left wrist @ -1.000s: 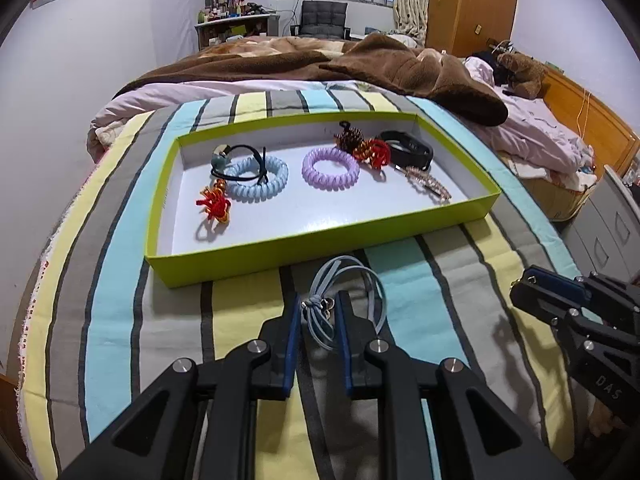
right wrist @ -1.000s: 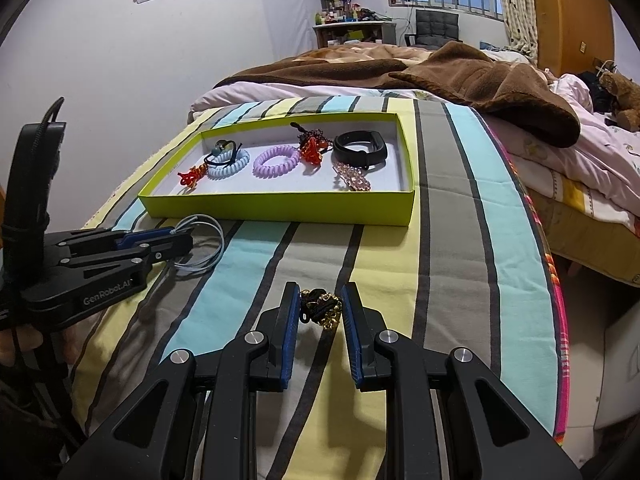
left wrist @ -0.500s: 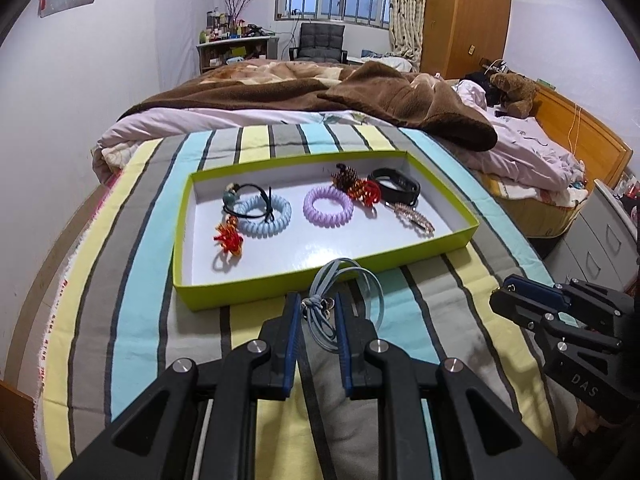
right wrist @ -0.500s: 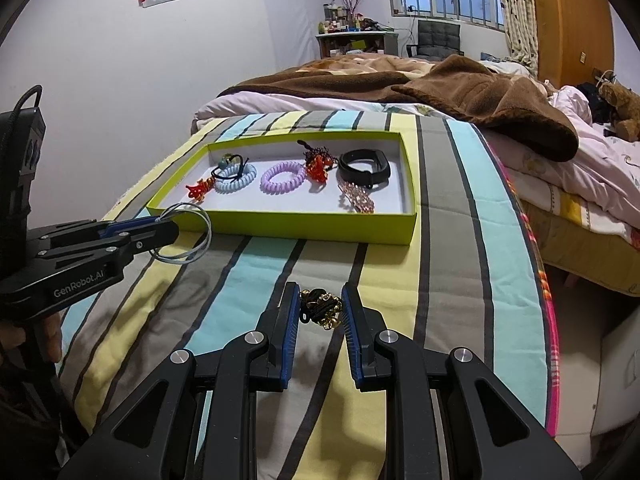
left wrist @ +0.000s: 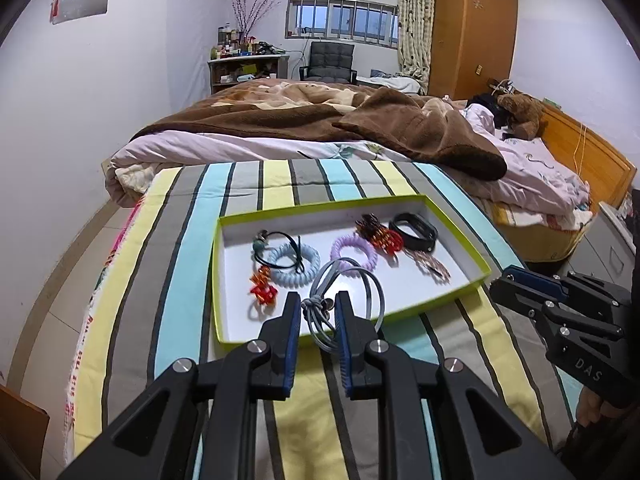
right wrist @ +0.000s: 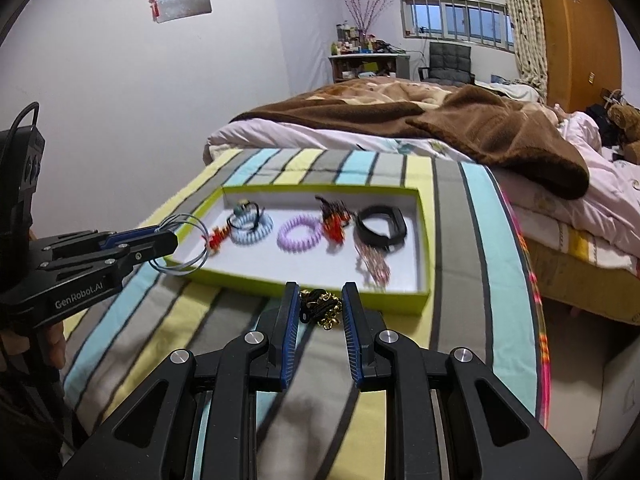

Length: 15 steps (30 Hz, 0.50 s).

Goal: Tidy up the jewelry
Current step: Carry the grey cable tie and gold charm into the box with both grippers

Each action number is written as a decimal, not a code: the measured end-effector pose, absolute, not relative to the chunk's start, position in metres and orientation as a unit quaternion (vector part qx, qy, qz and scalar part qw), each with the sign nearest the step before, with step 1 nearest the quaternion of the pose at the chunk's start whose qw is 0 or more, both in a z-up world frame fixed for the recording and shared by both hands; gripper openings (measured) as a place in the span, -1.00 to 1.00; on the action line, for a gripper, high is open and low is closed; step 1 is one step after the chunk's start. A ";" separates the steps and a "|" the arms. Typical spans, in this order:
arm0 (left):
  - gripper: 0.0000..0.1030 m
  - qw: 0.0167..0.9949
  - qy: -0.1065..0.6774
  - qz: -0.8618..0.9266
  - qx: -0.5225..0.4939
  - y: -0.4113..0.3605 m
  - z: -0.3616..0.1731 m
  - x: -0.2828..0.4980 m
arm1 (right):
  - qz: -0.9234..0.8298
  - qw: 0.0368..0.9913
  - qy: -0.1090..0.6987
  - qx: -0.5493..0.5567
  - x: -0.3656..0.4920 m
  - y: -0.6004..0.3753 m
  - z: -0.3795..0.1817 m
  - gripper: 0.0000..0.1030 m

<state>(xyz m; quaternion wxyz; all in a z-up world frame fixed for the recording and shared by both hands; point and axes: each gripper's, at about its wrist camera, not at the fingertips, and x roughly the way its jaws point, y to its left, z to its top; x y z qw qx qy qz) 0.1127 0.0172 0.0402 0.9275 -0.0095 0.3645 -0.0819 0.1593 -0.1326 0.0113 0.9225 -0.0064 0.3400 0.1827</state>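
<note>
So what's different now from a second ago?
Both grippers have risen off the striped bedspread towards the green tray. The left gripper keeps its grey cord loop, now dangling over the tray's near edge; the right gripper keeps its black-and-gold piece. The tray's contents stayed put.

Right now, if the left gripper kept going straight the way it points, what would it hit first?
Probably the green tray. The left gripper, shut on the grey cord loop, aims down past the near rim toward the white floor, near the blue spiral hair tie. Depth is unclear.
</note>
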 end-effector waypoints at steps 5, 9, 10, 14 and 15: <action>-0.65 0.924 0.373 -0.076 -0.024 0.028 0.036 0.128 | 0.193 0.922 0.335 -0.008 0.182 -0.122 0.017 -0.57; -0.65 0.921 0.381 -0.072 -0.030 0.032 0.029 0.141 | 0.201 0.917 0.345 -0.013 0.202 -0.113 0.013 -0.57; -0.65 0.920 0.384 -0.072 -0.034 0.033 0.027 0.145 | 0.203 0.916 0.347 -0.015 0.205 -0.111 0.012 -0.57; -0.65 0.912 0.401 -0.074 -0.035 0.033 0.015 0.159 | 0.210 0.908 0.363 -0.022 0.222 -0.102 0.001 -0.57; -0.65 0.911 0.404 -0.075 -0.037 0.033 0.012 0.161 | 0.211 0.906 0.367 -0.023 0.226 -0.101 -0.002 -0.57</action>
